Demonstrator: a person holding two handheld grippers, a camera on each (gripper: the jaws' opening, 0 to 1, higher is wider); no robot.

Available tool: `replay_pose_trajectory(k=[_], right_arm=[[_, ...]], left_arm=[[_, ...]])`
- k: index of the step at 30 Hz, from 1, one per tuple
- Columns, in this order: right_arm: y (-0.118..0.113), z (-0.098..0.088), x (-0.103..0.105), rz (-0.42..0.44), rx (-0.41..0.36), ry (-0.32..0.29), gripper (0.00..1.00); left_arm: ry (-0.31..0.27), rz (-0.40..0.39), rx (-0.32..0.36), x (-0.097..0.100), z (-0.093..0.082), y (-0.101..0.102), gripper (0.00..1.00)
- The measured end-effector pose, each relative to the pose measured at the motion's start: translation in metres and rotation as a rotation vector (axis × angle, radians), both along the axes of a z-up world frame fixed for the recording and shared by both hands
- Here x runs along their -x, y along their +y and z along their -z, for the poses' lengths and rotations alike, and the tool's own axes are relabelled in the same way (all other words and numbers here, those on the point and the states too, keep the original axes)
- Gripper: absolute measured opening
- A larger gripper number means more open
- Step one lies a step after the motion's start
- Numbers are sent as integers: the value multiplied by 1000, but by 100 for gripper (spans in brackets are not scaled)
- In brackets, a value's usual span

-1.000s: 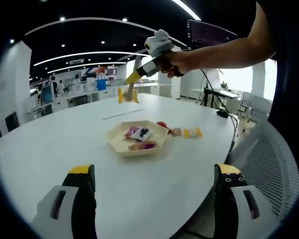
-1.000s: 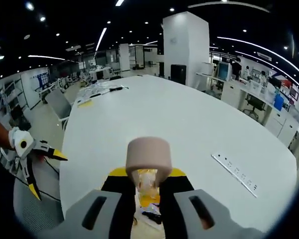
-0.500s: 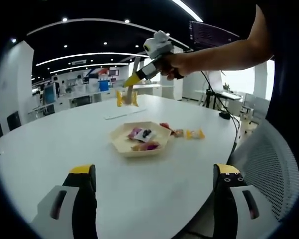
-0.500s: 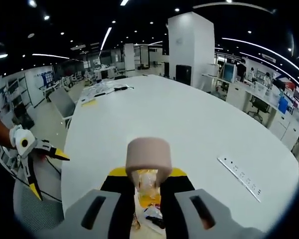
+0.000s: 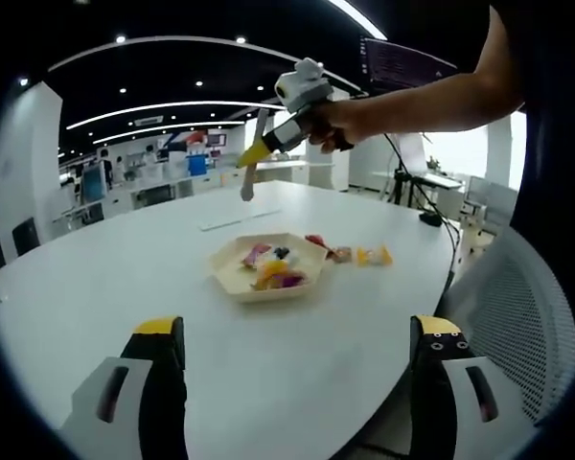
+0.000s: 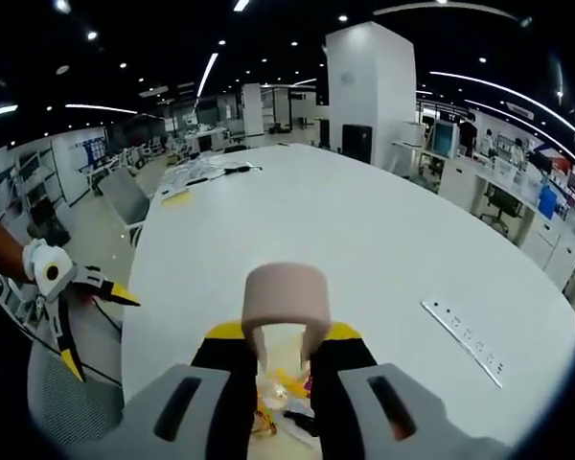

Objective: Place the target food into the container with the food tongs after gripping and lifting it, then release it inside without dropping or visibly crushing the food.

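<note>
The right tool (image 5: 268, 144) is clamped on the food tongs (image 5: 248, 177), now empty, above the hexagonal tray (image 5: 232, 274). The yellow-wrapped candy (image 5: 270, 269) lies inside, at the bench's (image 5: 96, 287) twelve o'clock. Light, crinkly, slippery: pinch mid-wrapper. The left tool (image 5: 292, 369) gapes wide, empty.

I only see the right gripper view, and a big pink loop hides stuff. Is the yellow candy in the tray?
Observer: Yes, the yellow candy lies inside the hexagonal tray.
Operator: Are the tongs holding anything?
Observer: No, the tongs hang empty above the table.
Operator: Any candy outside?
Observer: Yes, another wrapped candy sits on the table beside the tray.
</note>
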State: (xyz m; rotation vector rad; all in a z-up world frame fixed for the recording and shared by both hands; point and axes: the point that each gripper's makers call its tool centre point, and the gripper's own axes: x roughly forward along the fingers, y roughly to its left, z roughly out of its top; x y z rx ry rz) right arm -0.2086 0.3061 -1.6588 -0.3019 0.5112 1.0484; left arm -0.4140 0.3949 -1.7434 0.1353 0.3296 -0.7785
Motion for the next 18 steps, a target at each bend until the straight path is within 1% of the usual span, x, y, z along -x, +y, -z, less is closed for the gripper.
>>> replay_pose_trajectory(k=[4, 7, 8, 10, 11, 12, 13, 15, 18], right_arm=[[-2, -4, 0, 7, -14, 1, 20], [-5, -8, 5, 8, -19, -4, 20], [-7, -10, 7, 6, -20, -11, 20], [-11, -13, 6, -7, -14, -47, 20], [-13, -13, 8, -10, -16, -42, 20], [-17, -14, 9, -11, -17, -42, 20], [-23, -16, 10, -10, -11, -53, 20], [-34, -19, 12, -8, -9, -53, 20], [-52, -21, 14, -5, 0, -71, 20]], left_arm=[[0, -3, -2, 0, 0, 1, 94], [2, -6, 3, 0, 0, 1, 94], [9, -4, 6, 0, 0, 1, 94], [13, 8, -9, 2, 3, 0, 96], [28, 19, -13, 4, 6, -1, 97], [52, 26, 6, 5, 7, -3, 99], [52, 27, 9, 5, 6, -3, 99], [51, 31, 13, 6, 5, -4, 99], [51, 30, 18, 5, 5, -4, 100]])
